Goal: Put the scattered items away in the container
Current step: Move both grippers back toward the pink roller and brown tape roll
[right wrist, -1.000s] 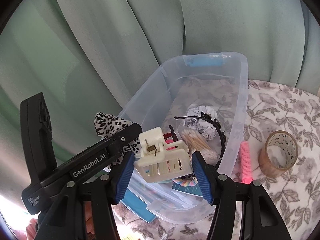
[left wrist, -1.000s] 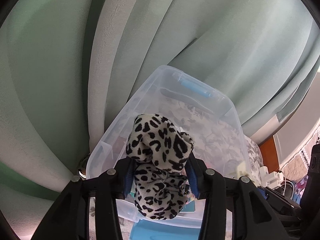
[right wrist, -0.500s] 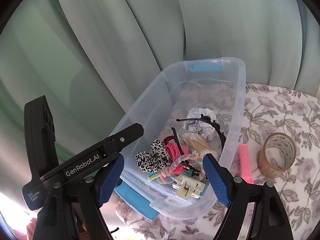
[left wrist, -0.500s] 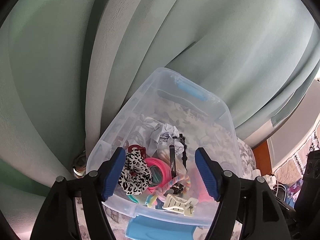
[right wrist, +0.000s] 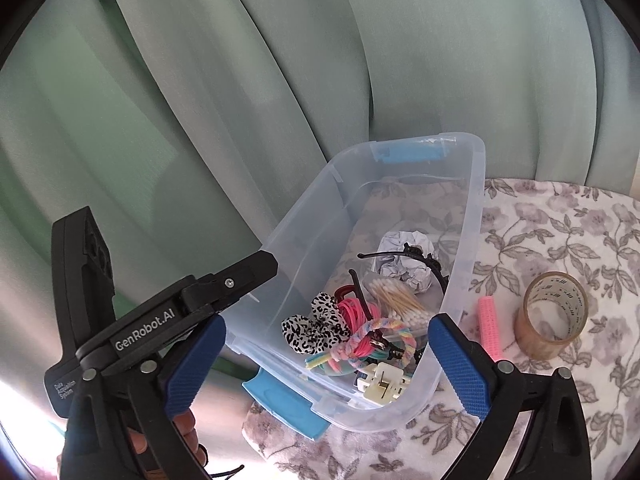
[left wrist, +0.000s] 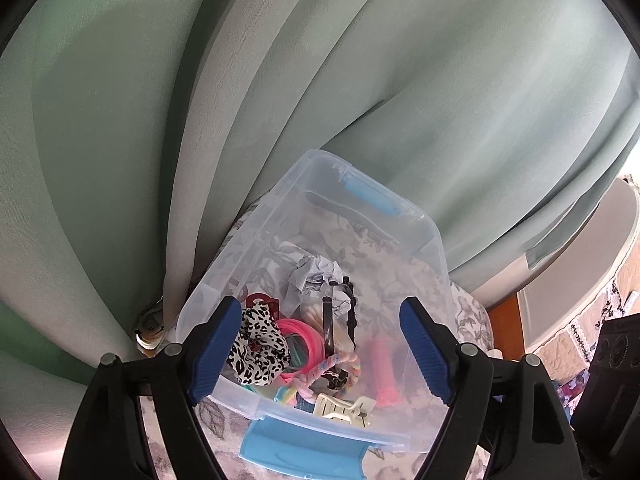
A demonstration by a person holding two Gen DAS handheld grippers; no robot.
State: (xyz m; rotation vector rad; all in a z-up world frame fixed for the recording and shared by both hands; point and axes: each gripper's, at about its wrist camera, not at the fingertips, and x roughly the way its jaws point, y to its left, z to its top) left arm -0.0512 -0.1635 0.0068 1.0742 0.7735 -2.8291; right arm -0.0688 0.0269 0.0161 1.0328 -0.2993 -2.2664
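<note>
Pale green curtains hang behind a table (right wrist: 560, 232) covered in a grey floral cloth. On it sits the clear plastic container (right wrist: 476, 208) with blue latches, close against the curtain.

A second ago your left tool (left wrist: 320, 348) pinched a leopard-print scrunchie (left wrist: 260, 348) and your right tool (right wrist: 328, 360) pinched a cream claw clip (right wrist: 384, 388). Both pieces now lie inside the container, near its front wall, among pink hair ties, a pastel braided band, cotton swabs, a black headband and a crumpled grey cloth.

Both tools hover above the container's near end with jaws opening and nothing between them; the pads touch no item. Your left tool also shows at the lower left of the right camera's view.

So two more pieces are put away. Still out on the table, just beside the container's right wall, are a pink hair roller (right wrist: 490, 330) and, a little further right, a roll of clear tape (right wrist: 552, 316). These probably come next, and your right tool is nearer to them.
</note>
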